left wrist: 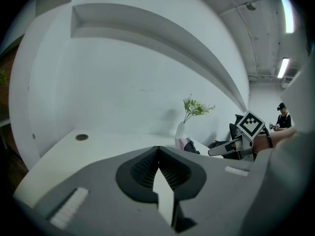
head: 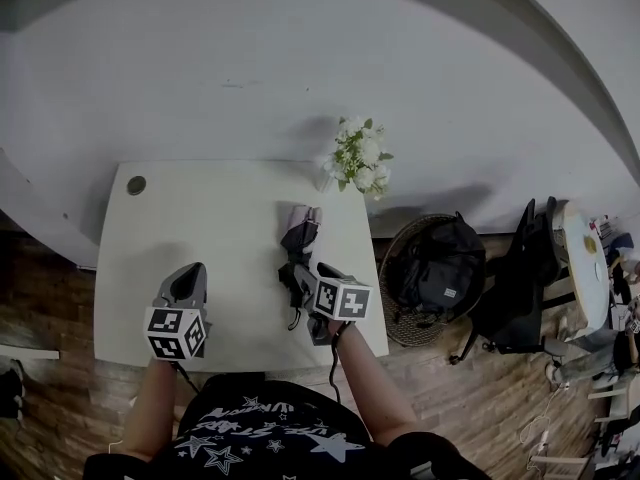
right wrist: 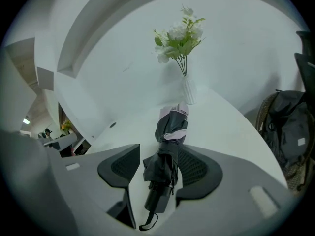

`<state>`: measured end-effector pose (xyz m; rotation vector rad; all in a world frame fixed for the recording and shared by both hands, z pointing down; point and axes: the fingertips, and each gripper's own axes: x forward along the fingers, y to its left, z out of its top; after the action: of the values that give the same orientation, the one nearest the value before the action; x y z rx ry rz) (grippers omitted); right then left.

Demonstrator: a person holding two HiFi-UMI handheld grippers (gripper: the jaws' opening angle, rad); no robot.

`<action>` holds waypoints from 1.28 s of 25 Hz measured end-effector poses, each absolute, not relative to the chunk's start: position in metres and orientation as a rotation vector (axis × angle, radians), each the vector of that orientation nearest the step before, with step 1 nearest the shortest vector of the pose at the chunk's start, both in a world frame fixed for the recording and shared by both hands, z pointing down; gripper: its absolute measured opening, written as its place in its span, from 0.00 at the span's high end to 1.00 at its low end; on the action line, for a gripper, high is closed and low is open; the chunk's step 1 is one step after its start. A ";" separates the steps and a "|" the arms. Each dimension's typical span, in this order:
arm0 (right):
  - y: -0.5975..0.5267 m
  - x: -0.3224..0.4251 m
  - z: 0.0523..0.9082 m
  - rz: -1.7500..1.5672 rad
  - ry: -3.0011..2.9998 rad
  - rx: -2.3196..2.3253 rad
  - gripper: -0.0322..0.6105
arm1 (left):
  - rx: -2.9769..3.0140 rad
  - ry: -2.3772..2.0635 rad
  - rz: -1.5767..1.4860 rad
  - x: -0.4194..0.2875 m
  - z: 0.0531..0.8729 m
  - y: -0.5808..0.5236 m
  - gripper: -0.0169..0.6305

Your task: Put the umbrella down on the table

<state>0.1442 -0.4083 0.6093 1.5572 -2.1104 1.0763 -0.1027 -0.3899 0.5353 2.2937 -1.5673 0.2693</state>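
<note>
A folded black-and-lilac fabric umbrella is seen lying flat on the white rectangular table, its tip turned toward a white ribbed vase of white flowers. The right gripper is held over the handle end, jaws spread wide to either side and no grip taken. The left gripper is held well apart, jaws pressed together on nothing.

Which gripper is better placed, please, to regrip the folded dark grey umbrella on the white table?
Probably right: the right gripper, jaws open, straddles the folded dark grey umbrella; the shut left gripper sits apart.
</note>
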 end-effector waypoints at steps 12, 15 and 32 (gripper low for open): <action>-0.356 0.151 0.571 1.011 -2.269 1.588 0.65 | 2.283 -1.611 0.233 -0.097 0.524 -0.333 0.97; -0.342 0.152 0.559 1.002 -2.338 1.593 0.68 | 2.293 -1.608 0.232 -0.091 0.522 -0.318 0.97; -0.237 0.153 0.533 0.935 -2.458 1.664 0.93 | 2.305 -1.635 0.204 -0.088 0.515 -0.220 0.97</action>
<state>0.1528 -0.2371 0.5326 1.6637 -2.4580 0.9353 -0.0877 -0.2204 0.5152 2.3046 -1.6353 0.2036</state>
